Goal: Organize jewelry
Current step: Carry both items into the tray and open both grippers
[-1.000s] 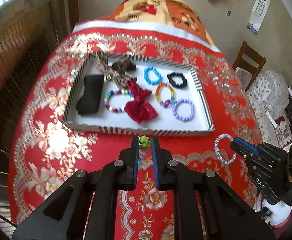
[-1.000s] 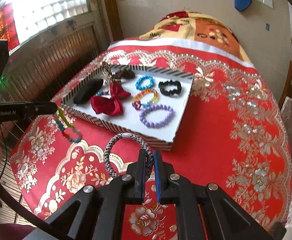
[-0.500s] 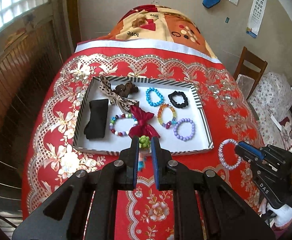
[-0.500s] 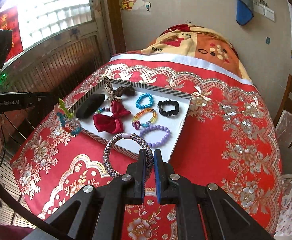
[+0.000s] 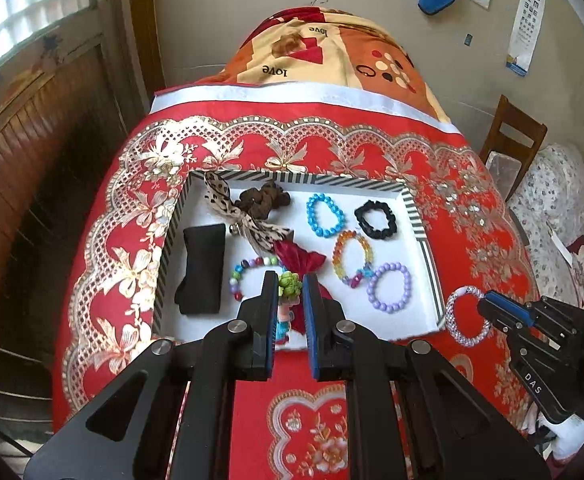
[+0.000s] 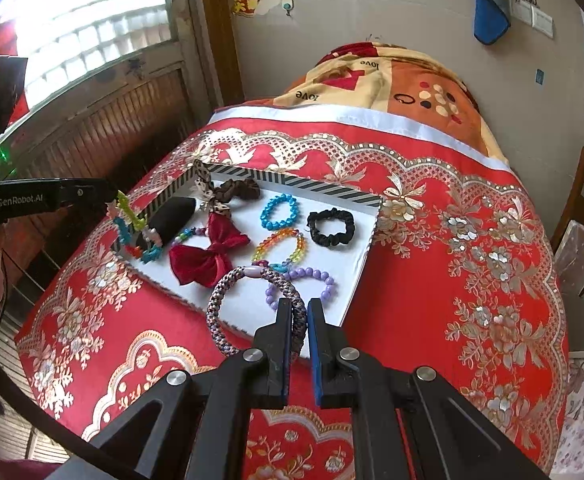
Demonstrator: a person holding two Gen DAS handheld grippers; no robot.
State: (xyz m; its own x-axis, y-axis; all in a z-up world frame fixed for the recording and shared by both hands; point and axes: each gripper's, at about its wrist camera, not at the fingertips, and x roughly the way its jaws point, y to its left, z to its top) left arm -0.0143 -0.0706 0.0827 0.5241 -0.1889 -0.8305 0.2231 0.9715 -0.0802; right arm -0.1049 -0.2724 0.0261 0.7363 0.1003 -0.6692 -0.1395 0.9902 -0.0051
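Observation:
A striped-rim white tray (image 5: pixel 415 212) on the red cloth holds bead bracelets, scrunchies and bows. My left gripper (image 5: pixel 290 284) is shut on a colourful charm bracelet (image 5: pixel 288 300) and holds it above the tray's near edge; it also shows in the right wrist view (image 6: pixel 132 228). My right gripper (image 6: pixel 299 312) is shut on a braided grey-purple bracelet (image 6: pixel 228 292) held above the tray's near right corner; it shows in the left wrist view (image 5: pixel 463 316) just right of the tray.
In the tray lie a red bow (image 5: pixel 299 260), a black pouch (image 5: pixel 202 268), a purple bead bracelet (image 5: pixel 389 288), a blue one (image 5: pixel 323 216) and a black scrunchie (image 5: pixel 375 220). A wooden chair (image 5: pixel 511 136) stands at right, a wooden railing (image 5: pixel 32 152) at left.
Both grippers have risen and moved forward toward the tray, each still holding its bracelet. The tray now sits lower and nearer in both views.

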